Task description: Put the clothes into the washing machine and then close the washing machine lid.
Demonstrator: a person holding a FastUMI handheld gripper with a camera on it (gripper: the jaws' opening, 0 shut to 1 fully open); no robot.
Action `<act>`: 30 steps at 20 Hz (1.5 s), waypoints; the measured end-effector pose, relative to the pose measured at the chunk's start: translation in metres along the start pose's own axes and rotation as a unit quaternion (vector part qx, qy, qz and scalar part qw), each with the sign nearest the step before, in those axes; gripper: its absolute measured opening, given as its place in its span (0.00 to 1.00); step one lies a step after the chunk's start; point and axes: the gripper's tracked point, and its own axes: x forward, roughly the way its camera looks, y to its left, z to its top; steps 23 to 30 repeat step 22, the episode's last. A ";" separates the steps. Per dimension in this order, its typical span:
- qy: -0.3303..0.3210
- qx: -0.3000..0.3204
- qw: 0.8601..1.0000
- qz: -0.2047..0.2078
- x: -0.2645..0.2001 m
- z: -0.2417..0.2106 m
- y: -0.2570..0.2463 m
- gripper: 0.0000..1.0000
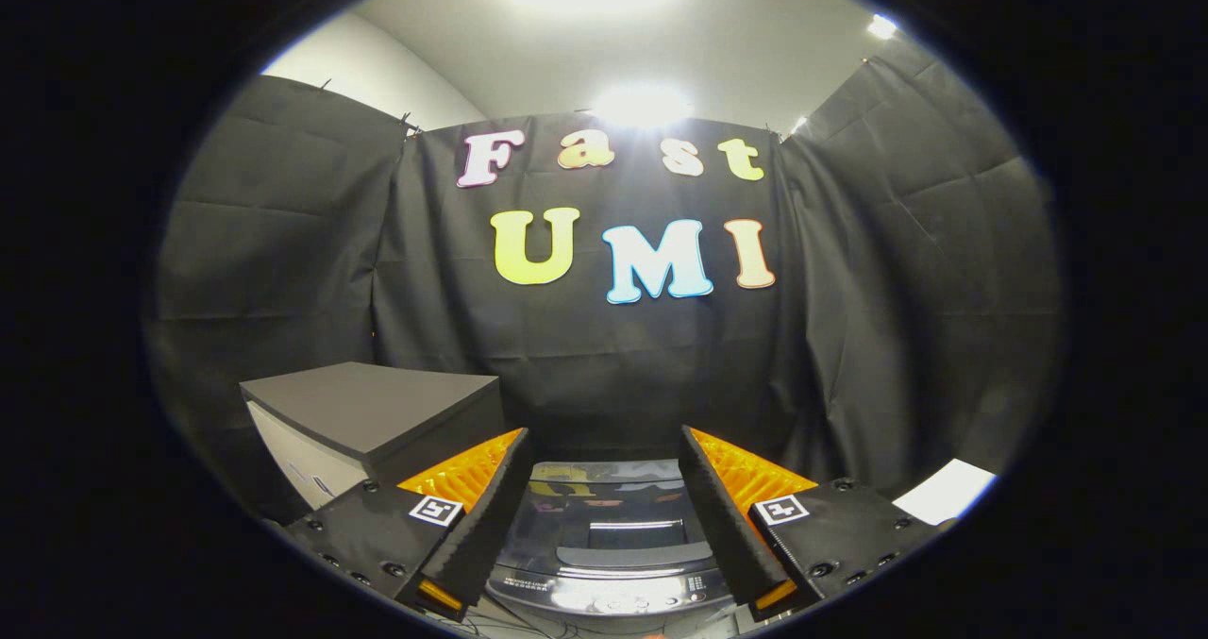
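My gripper (pixel 604 469) is open, its two black-padded fingers (pixel 491 516) spread wide with nothing between them. Below and between the fingers sits the washing machine (pixel 609 549), dark and glossy. Its glass lid (pixel 604 512) lies flat and closed, with reflections on it. A control strip runs along the machine's near edge. No clothes are in sight.
A dark grey box (pixel 373 412) with a pale side stands to the left of the machine, beyond the left finger. A white sheet (pixel 944 491) lies to the right, past the right finger. Black cloth walls close the booth behind.
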 end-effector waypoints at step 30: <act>-0.004 0.002 1.000 -0.005 -0.072 -0.004 0.008 0.96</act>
